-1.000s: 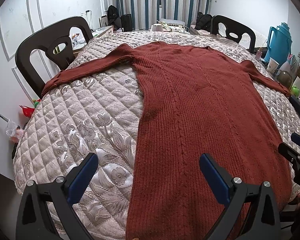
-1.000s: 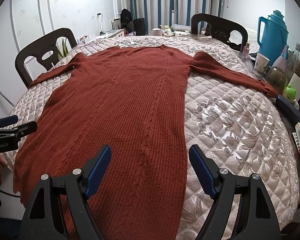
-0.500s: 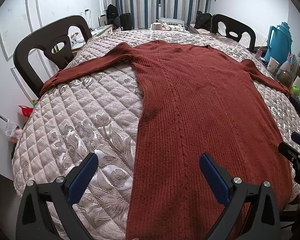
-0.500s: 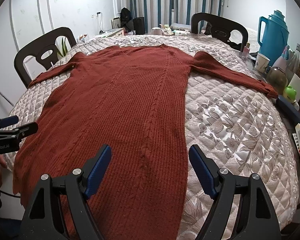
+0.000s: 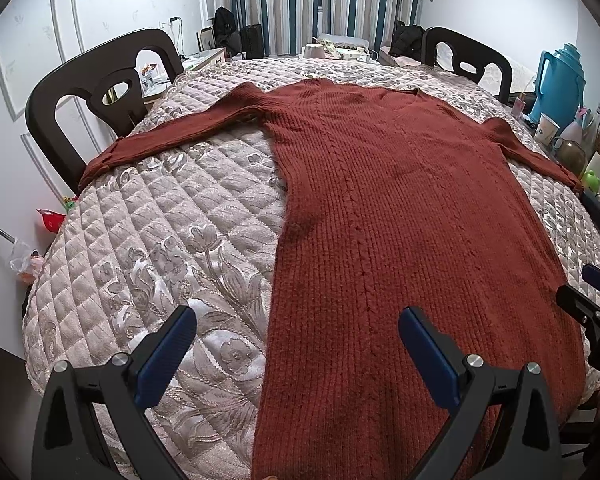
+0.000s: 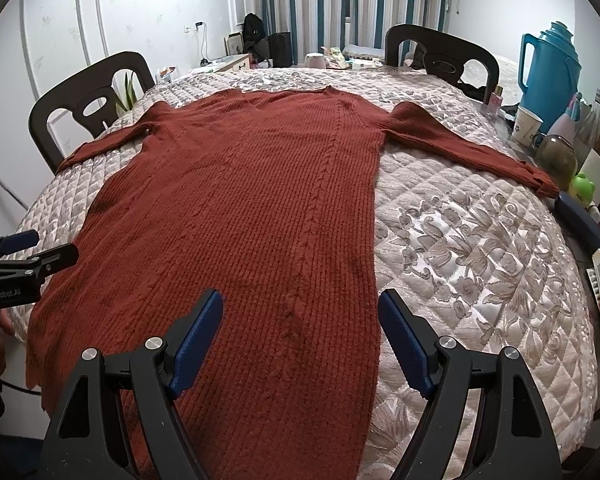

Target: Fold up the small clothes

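Flanking the flat rust sweater (image 5: 400,220), chairs (image 5: 96,92) and a blue thermos (image 6: 550,60); left gripper (image 5: 298,344) and right gripper (image 6: 300,328) both spread, empty.

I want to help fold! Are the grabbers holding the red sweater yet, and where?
Nothing is held yet. The left gripper and right gripper are both open, above the bottom end of the sweater, which lies flat on the table.

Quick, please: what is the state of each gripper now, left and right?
Left gripper: open, holding nothing, above the rust-red knitted sweater.
Right gripper: open, holding nothing, above the same sweater.
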Tool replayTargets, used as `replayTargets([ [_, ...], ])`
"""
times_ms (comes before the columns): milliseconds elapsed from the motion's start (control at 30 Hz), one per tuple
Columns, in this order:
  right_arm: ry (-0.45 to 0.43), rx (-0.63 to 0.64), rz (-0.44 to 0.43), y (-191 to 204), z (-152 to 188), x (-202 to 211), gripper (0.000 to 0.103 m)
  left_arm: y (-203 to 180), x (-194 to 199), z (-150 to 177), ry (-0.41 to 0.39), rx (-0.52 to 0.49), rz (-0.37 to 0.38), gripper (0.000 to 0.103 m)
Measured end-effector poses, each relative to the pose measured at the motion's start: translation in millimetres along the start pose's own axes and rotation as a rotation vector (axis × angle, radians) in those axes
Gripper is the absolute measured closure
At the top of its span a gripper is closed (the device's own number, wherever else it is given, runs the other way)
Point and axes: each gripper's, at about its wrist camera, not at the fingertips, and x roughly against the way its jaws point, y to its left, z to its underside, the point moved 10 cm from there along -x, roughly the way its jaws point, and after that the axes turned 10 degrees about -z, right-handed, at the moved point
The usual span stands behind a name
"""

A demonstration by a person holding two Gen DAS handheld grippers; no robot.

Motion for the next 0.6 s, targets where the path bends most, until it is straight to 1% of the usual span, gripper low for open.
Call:
replayTargets([
  [367,0.002,0.001,-0.001,0.3,0.0,-1.2,0.023,3.8,-5.3,-0.6,0.024,0.041,0.028,0.001],
  [600,-0.004,0.016,-0.013,5.6,-7.9,-7.2,0.023,12.2,-14.6,-5.8,0.039,0.084,0.048,0.001],
])
